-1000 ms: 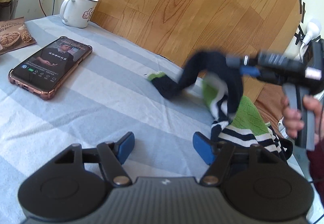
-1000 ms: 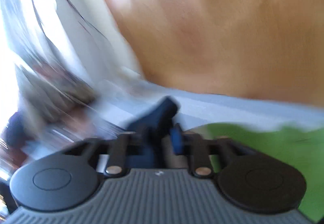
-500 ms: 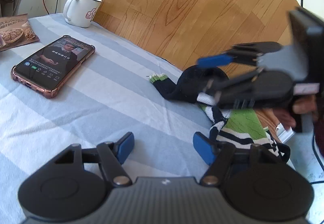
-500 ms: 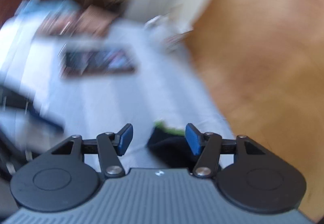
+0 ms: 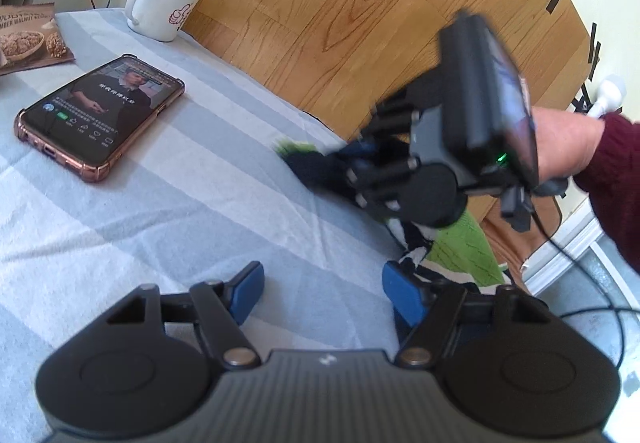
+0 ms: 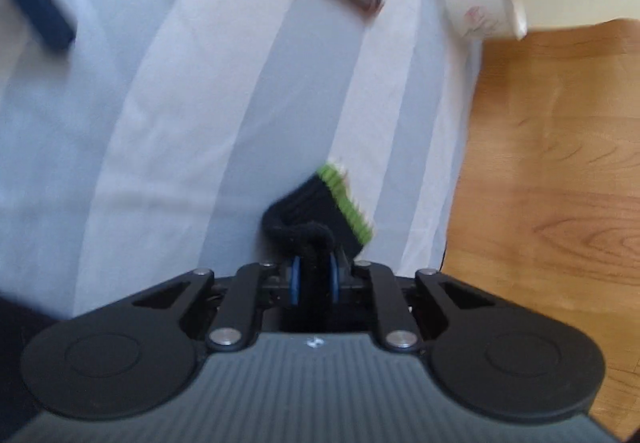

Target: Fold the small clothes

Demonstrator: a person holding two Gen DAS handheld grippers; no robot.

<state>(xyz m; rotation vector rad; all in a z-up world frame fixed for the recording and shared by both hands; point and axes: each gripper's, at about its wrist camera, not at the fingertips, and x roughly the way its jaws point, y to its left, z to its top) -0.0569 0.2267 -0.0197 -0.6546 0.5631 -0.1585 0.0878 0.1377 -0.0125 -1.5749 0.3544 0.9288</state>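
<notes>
Since the earlier frames the right gripper [image 6: 314,277] has rolled over and dropped onto the dark sock, and its jaws have just been closing: the blue pads now pinch a fold of that dark sock [image 6: 316,219] between them. Beneath everything lies the striped blue-and-white cloth [image 5: 168,203], reaching to the edge where the wooden floor [image 5: 340,3] begins. On it, near that edge, the sock rests with its green cuff pointing away from the gripper; the green and striped garment [image 5: 460,255] sits just beside it, though blur makes their overlap hard to judge. The left gripper [image 5: 320,291] hovers low over the cloth, fingers apart, holding nothing. Further off sit a phone [image 5: 100,115] and a white mug [image 5: 160,9].
</notes>
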